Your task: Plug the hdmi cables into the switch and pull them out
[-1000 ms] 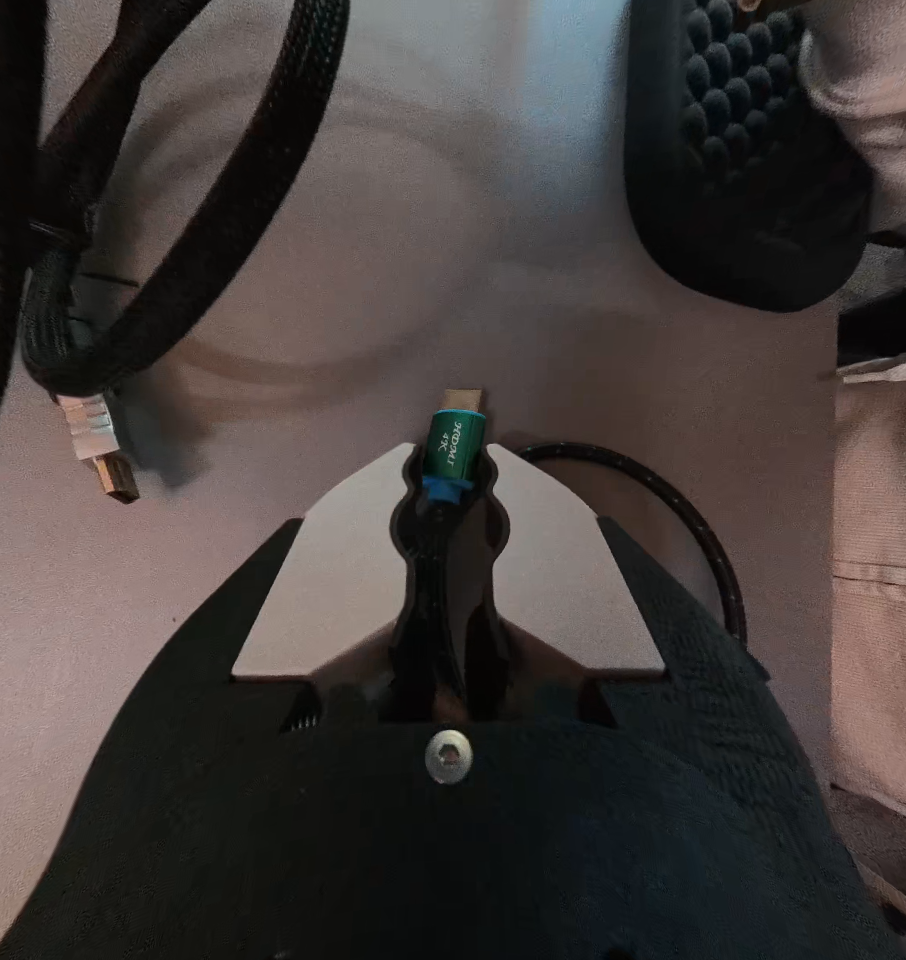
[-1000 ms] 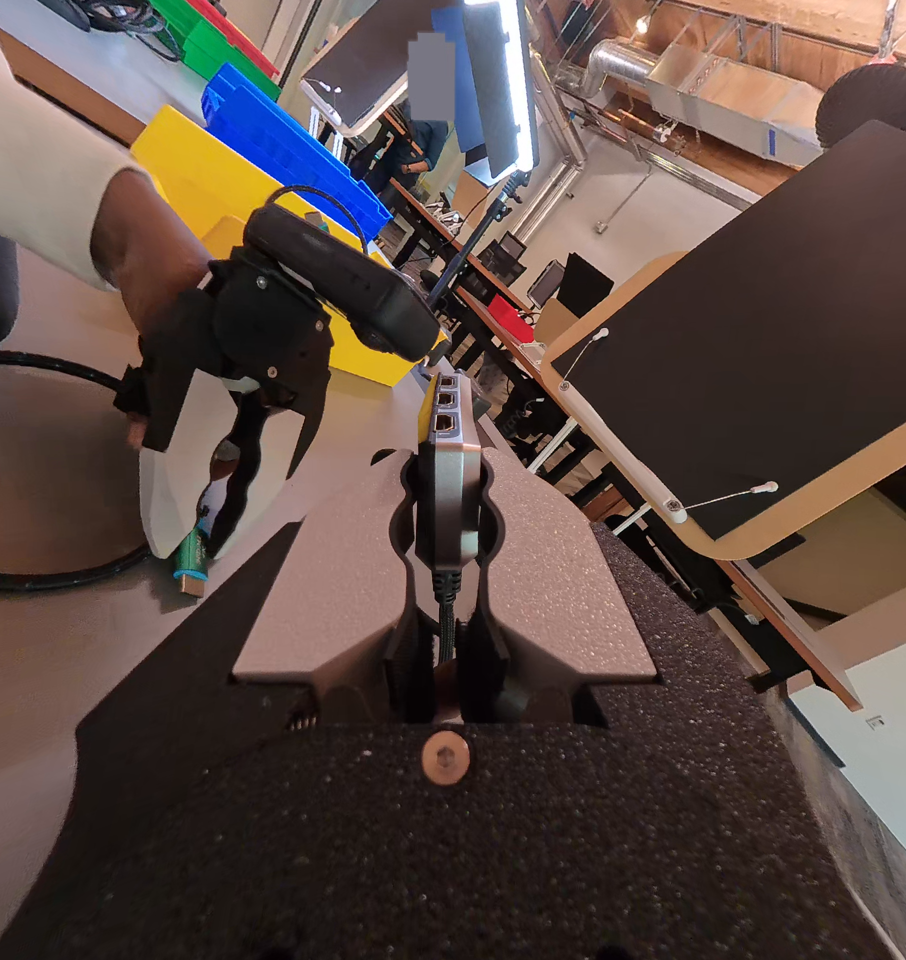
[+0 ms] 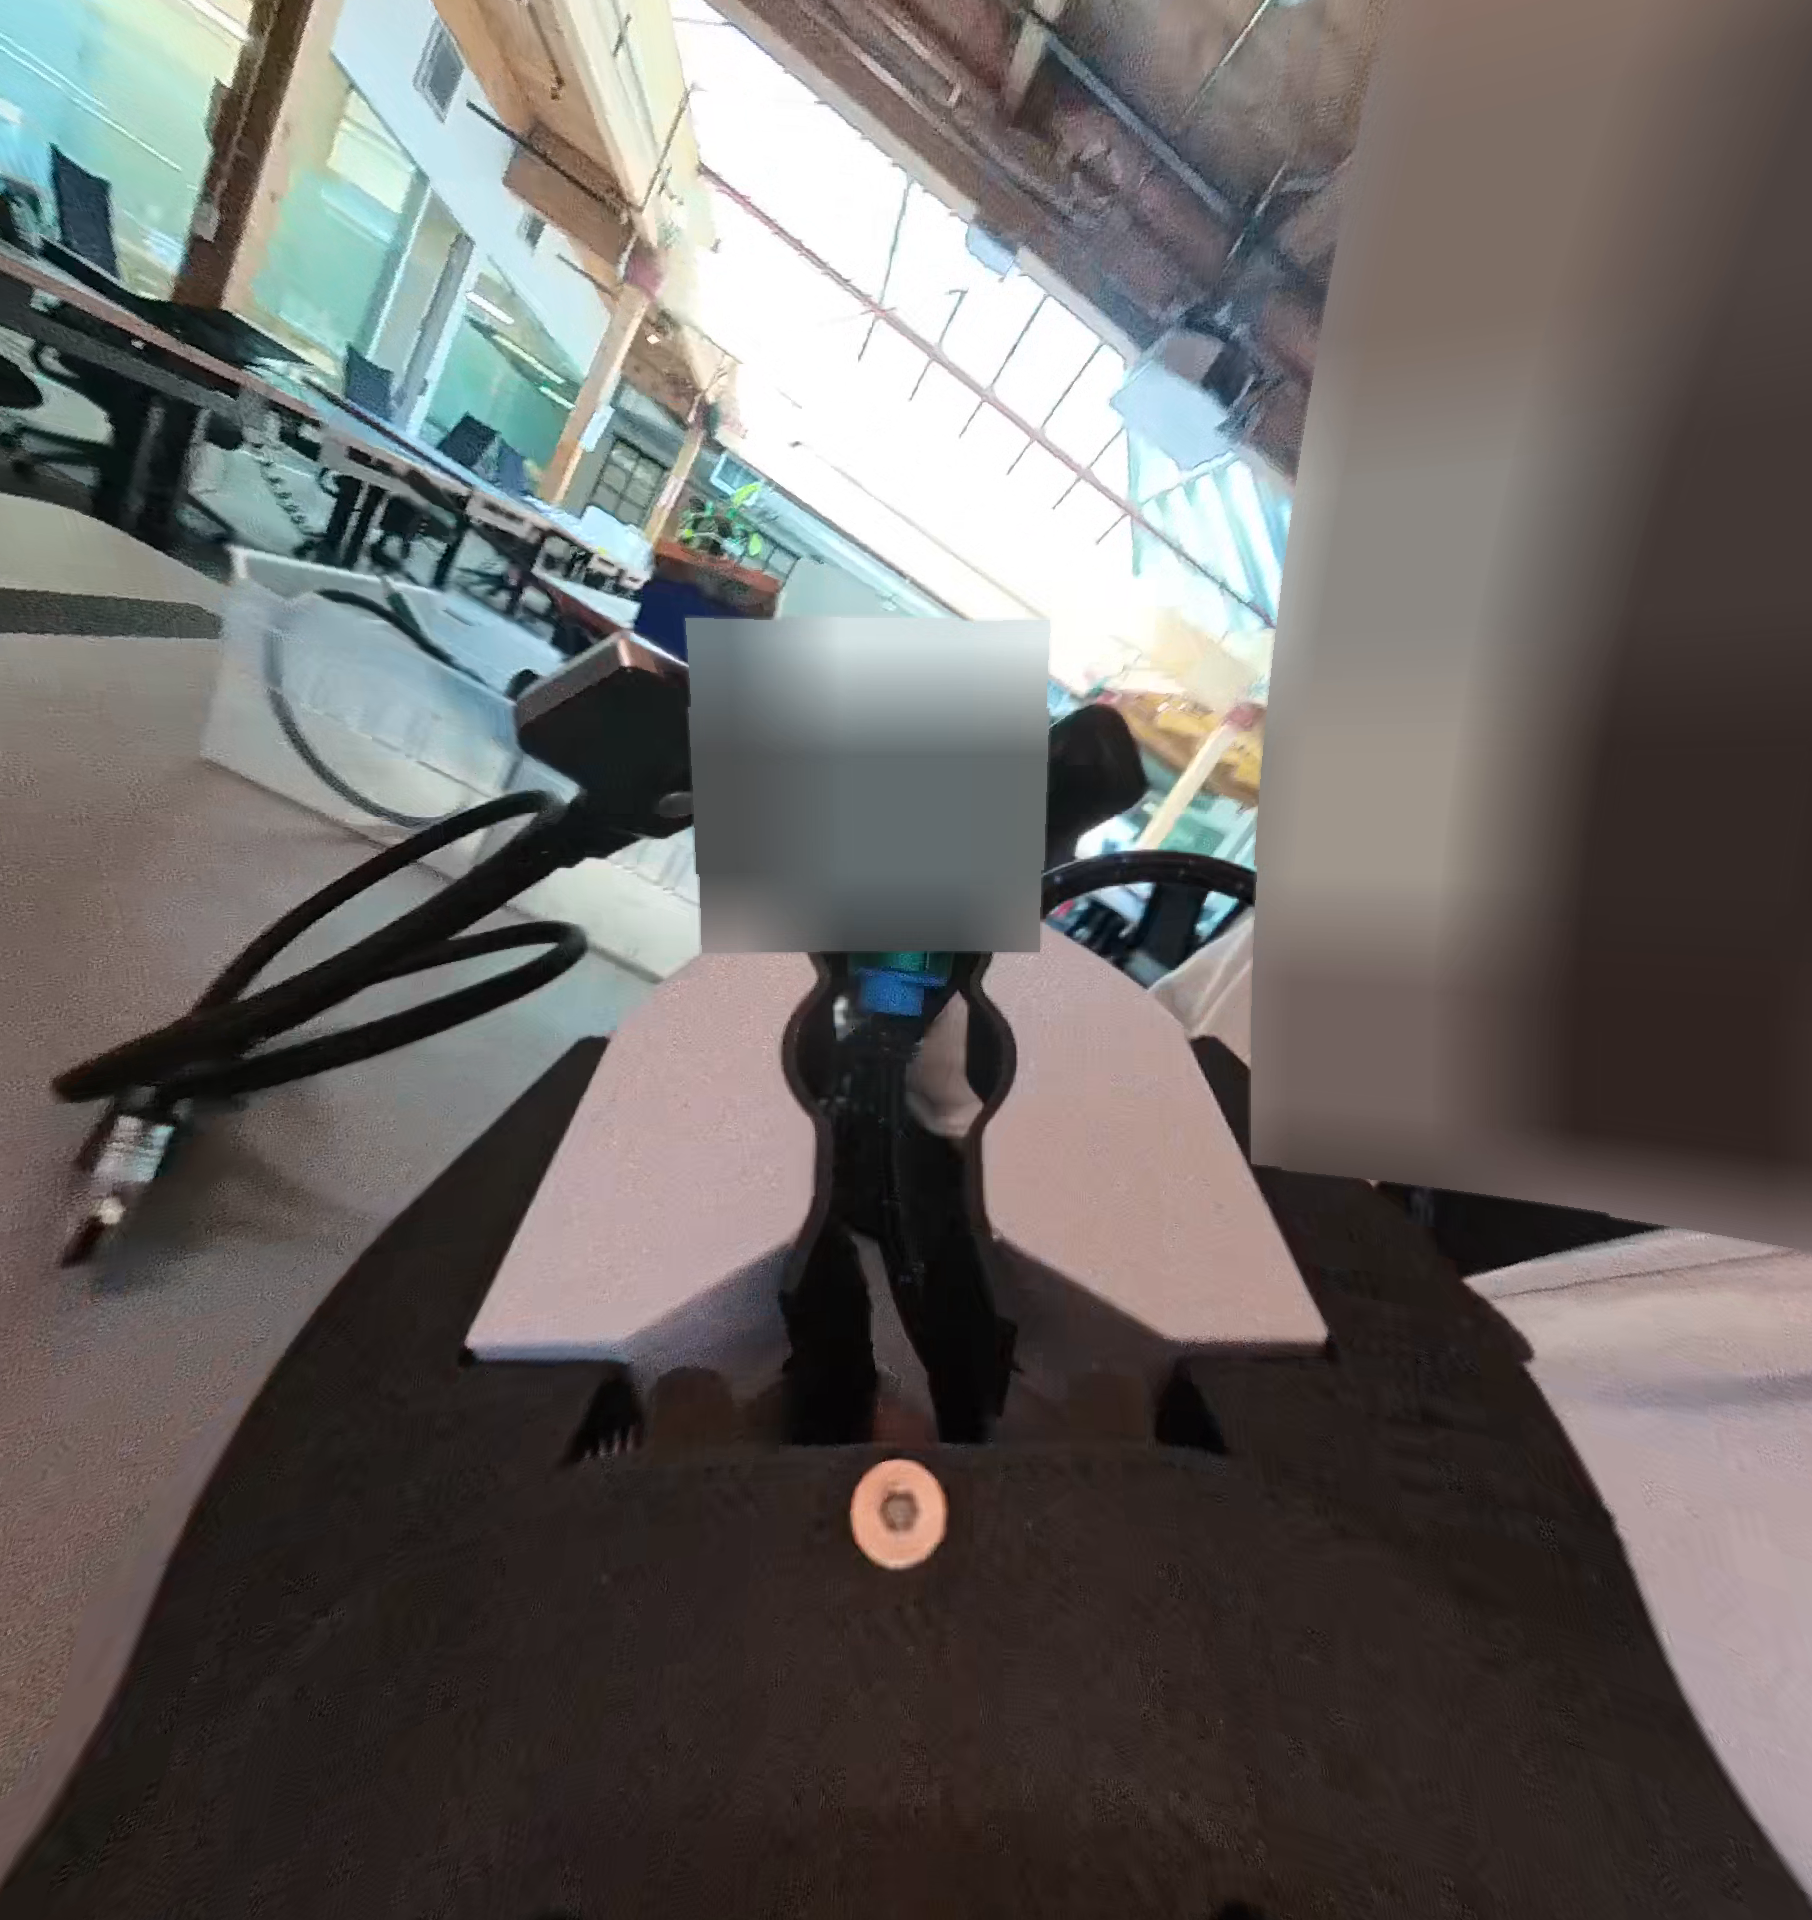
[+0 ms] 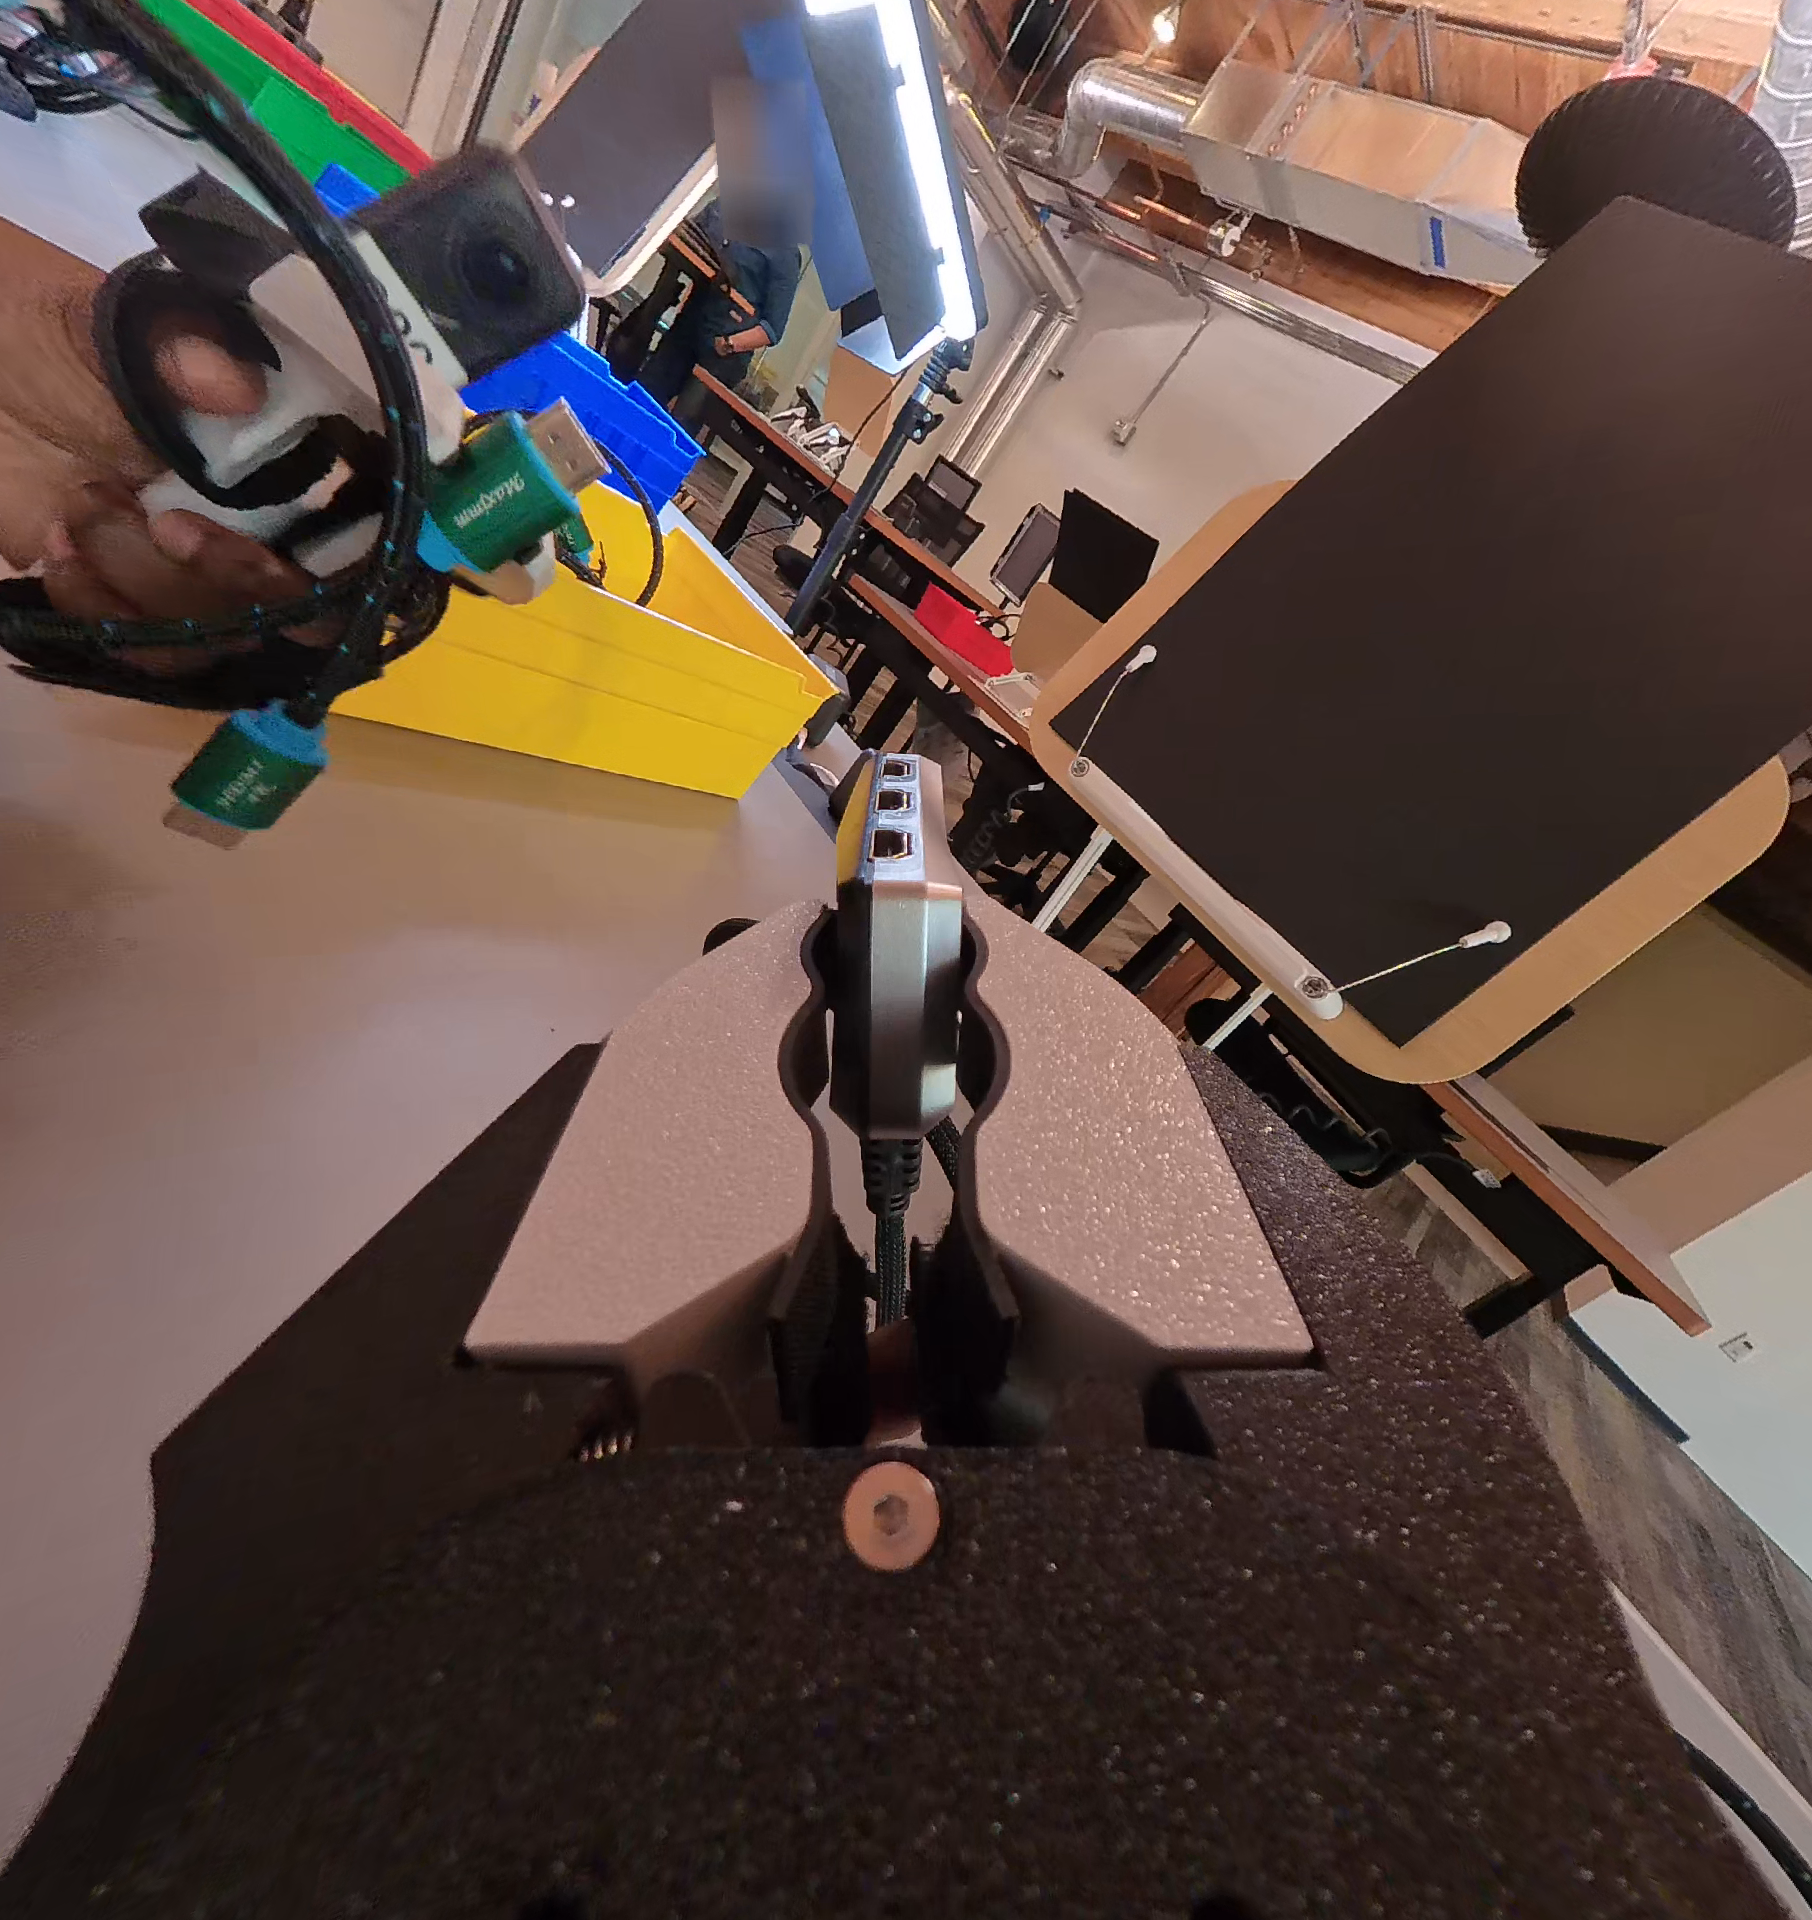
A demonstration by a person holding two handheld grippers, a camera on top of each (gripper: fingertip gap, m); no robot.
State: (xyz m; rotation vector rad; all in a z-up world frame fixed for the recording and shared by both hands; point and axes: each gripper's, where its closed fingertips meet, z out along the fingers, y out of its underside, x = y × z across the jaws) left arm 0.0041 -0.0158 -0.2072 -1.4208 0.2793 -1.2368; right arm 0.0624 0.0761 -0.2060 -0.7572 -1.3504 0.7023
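My right gripper (image 4: 894, 997), at frame centre, is clamped on the grey switch (image 4: 897, 971), its ports facing away. At upper left my left gripper (image 4: 471, 520) is closed on a green HDMI plug (image 4: 502, 499), raised above the counter (image 4: 258, 987); the cable's other green plug (image 4: 242, 779) dangles below, beside a yellow bin (image 4: 590, 675).

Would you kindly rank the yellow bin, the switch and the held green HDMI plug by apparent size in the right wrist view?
1. yellow bin
2. switch, though it is nearest the camera
3. green HDMI plug
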